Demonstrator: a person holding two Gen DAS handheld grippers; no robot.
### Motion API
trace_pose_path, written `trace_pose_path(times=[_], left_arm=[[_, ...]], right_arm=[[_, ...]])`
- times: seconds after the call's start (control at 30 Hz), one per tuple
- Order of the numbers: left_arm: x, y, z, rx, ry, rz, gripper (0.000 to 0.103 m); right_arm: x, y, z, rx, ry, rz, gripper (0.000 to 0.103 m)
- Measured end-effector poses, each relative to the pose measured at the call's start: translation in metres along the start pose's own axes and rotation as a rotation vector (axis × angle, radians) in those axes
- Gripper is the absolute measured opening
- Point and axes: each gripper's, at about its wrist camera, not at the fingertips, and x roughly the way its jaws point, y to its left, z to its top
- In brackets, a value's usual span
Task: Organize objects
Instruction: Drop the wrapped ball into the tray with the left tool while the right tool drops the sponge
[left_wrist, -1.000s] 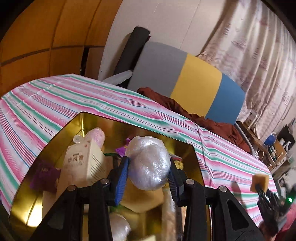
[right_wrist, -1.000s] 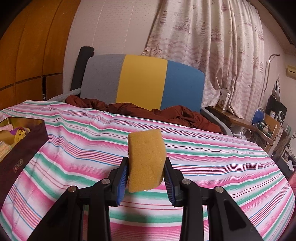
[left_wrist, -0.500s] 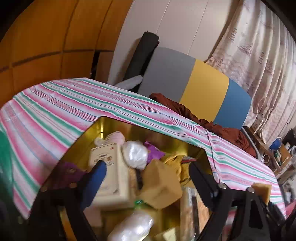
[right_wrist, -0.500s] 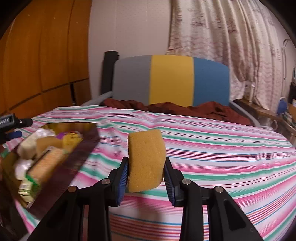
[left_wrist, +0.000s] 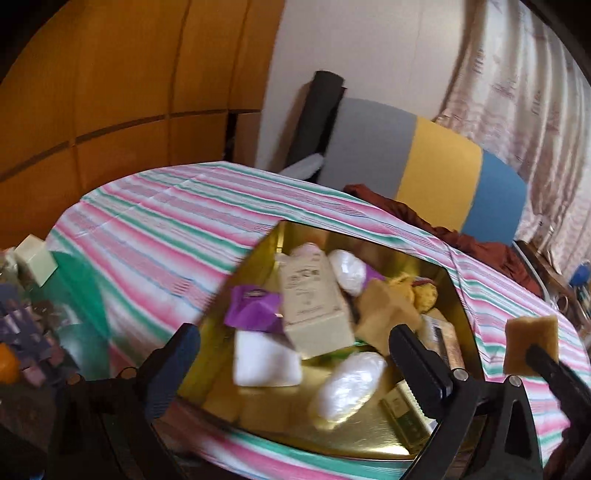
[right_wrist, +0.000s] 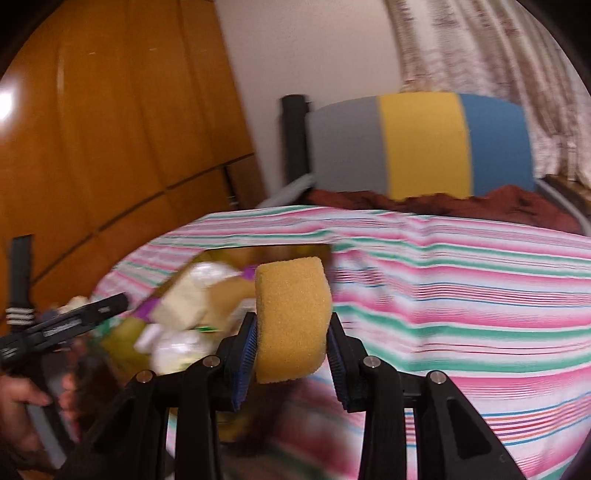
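A gold tray (left_wrist: 295, 236) sits on the striped tablecloth and holds a beige carton (left_wrist: 314, 306), purple wrapper (left_wrist: 251, 310), white plastic-wrapped lumps (left_wrist: 347, 387), a white block (left_wrist: 266, 362) and tan sponges. My left gripper (left_wrist: 295, 354) is open and empty above the tray's near side. My right gripper (right_wrist: 291, 347) is shut on a yellow sponge (right_wrist: 291, 317), held in the air just right of the tray (right_wrist: 229, 254). The sponge also shows in the left wrist view (left_wrist: 532, 343).
The striped tablecloth (right_wrist: 461, 288) spreads to the right. A grey, yellow and blue chair back (right_wrist: 421, 144) with a brown cloth (right_wrist: 480, 203) stands behind the table. Small boxes and clutter (left_wrist: 29, 295) lie at the left. A wooden wall (left_wrist: 129, 81) is left.
My left gripper let go of the plastic-wrapped lump into the tray, opened wide and pulled back to the left. My right gripper carried the sponge leftwards to the tray.
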Motion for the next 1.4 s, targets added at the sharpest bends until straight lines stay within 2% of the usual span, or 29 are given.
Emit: trace_pose_path(times=[0.17,0.23,0.37,0.47,0.53,0.6,0.67,0.87,1.0,1.17,1.3,1.4], left_arm=[[-0.006,0.015,0.007,-0.070,-0.004,0.019,0.103],[-0.008,0.016,0.009,-0.080,-0.007,0.016,0.103],[-0.013,0.016,0.012,-0.076,-0.020,0.016,0.103],[-0.014,0.014,0.012,-0.074,-0.010,0.009,0.103],[-0.013,0.013,0.012,-0.072,0.003,0.004,0.103],[-0.013,0.012,0.011,-0.073,0.012,0.001,0.103],[-0.016,0.010,0.011,-0.074,0.002,-0.002,0.103],[-0.040,0.008,0.012,-0.046,-0.045,0.058,0.103],[-0.053,0.014,0.004,-0.055,-0.064,0.036,0.103],[-0.052,0.013,0.004,-0.073,-0.024,0.015,0.103],[-0.056,-0.005,0.000,0.005,-0.037,0.084,0.103],[-0.064,-0.012,-0.008,0.026,-0.079,0.118,0.103]], right_arm=[[0.014,0.046,0.000,-0.062,0.072,0.175,0.036],[0.020,0.057,-0.001,-0.086,0.096,0.212,0.036],[0.043,0.074,-0.004,-0.122,0.190,0.287,0.036],[0.065,0.083,-0.010,-0.138,0.301,0.340,0.036],[0.075,0.083,-0.013,-0.134,0.342,0.330,0.040],[0.077,0.080,-0.017,-0.112,0.341,0.291,0.045],[0.073,0.076,-0.018,-0.084,0.333,0.294,0.049],[0.061,0.070,-0.012,-0.078,0.285,0.245,0.049],[0.055,0.064,-0.001,-0.036,0.235,0.225,0.049],[0.045,0.064,0.015,-0.032,0.175,0.203,0.050],[0.031,0.068,0.022,-0.066,0.104,0.113,0.051],[0.027,0.069,0.027,-0.060,0.098,0.058,0.059]])
